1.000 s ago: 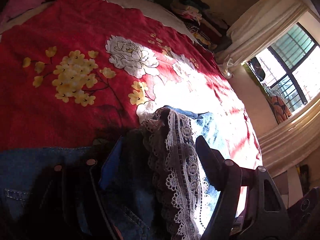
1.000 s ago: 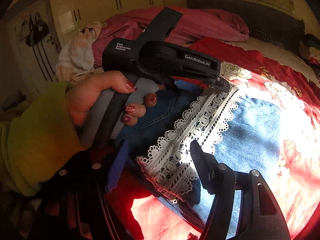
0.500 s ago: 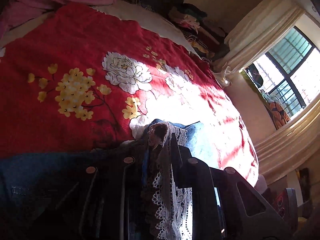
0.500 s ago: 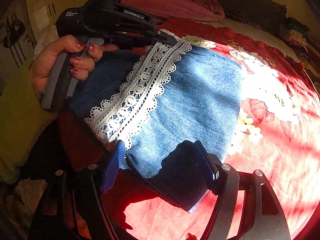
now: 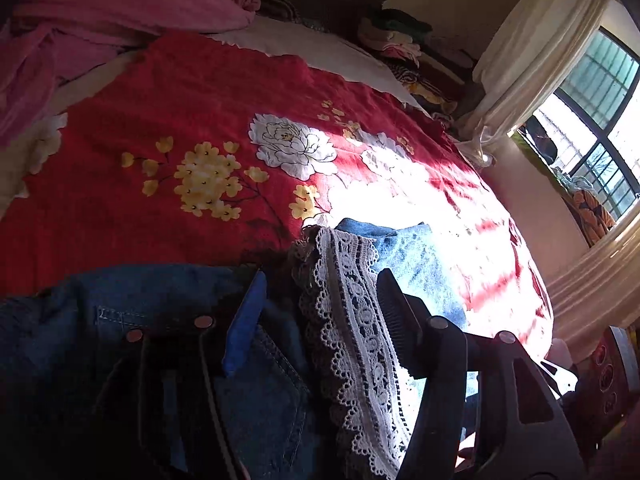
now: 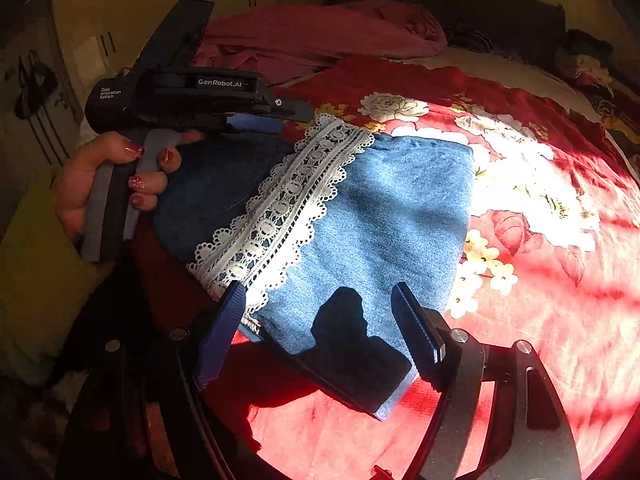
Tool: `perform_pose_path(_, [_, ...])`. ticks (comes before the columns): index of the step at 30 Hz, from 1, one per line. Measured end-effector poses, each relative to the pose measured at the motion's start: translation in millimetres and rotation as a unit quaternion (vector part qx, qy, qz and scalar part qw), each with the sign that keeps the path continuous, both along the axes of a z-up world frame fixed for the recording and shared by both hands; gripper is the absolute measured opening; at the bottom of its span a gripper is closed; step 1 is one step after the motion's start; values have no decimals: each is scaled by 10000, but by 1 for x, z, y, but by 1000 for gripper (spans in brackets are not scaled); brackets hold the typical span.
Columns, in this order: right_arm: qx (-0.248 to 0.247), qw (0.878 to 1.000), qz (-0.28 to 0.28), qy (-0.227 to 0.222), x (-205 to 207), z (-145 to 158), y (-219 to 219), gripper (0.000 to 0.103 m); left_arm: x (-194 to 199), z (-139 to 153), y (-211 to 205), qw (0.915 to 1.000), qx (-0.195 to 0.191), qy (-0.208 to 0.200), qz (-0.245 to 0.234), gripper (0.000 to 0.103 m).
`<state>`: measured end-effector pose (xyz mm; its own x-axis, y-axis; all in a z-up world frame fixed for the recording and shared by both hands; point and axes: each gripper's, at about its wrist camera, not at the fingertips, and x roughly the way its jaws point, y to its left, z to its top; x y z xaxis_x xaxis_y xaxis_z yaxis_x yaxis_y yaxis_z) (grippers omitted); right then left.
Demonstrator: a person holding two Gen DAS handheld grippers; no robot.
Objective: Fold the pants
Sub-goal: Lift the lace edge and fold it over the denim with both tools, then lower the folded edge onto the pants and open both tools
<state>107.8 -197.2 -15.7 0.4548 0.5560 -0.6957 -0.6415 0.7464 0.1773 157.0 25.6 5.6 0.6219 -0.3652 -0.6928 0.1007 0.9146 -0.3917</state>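
The blue denim pants (image 6: 372, 216) lie folded on the red floral bedspread (image 6: 540, 280), with a white lace hem (image 6: 288, 204) running across the top layer. My right gripper (image 6: 320, 312) is open just above the near edge of the fold, holding nothing. My left gripper (image 5: 316, 304) is open, its fingers on either side of the lace hem (image 5: 352, 320) and dark denim (image 5: 264, 400). In the right wrist view the left gripper (image 6: 276, 116) sits at the far end of the lace, held by a hand (image 6: 104, 184).
A pink blanket (image 5: 120, 4) is heaped at the head of the bed. Piled clothes (image 5: 404, 52) lie along the far side. A curtain (image 5: 532, 56) and a window (image 5: 592, 120) stand to the right. A wardrobe (image 6: 100, 40) is behind the hand.
My left gripper has opened and let go of the lace hem. My right gripper stays open and has pulled back a little over the fold's near edge.
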Motion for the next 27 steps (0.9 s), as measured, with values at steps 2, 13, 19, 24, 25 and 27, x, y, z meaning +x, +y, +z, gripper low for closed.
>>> perform_pose_path(2, [22,9999,-132,-9,4,0,-7,74,-18,4,3,10000,54,14,61,51])
perform_pose_path(13, [239,9983,-530,45,-5,3,-30,77,-87,1,3,9992,13,297,270,61])
perform_pose_path(19, [221,9981,-571,-25,-12,5,-36,78,-107,-16,-10,9977,-379,566,16,60])
perform_pose_path(24, [221,9981,-576,-53,-13,5,-37,78,-111,-26,-26,9959,-518,735,-85,42])
perform_pose_path(25, [236,9981,-564,-37,-14,5,-37,78,-111,-29,-28,9957,-499,778,-98,41])
perform_pose_path(27, [238,9982,-559,-19,-14,2,-38,78,-106,-36,-32,9946,-461,929,-32,41])
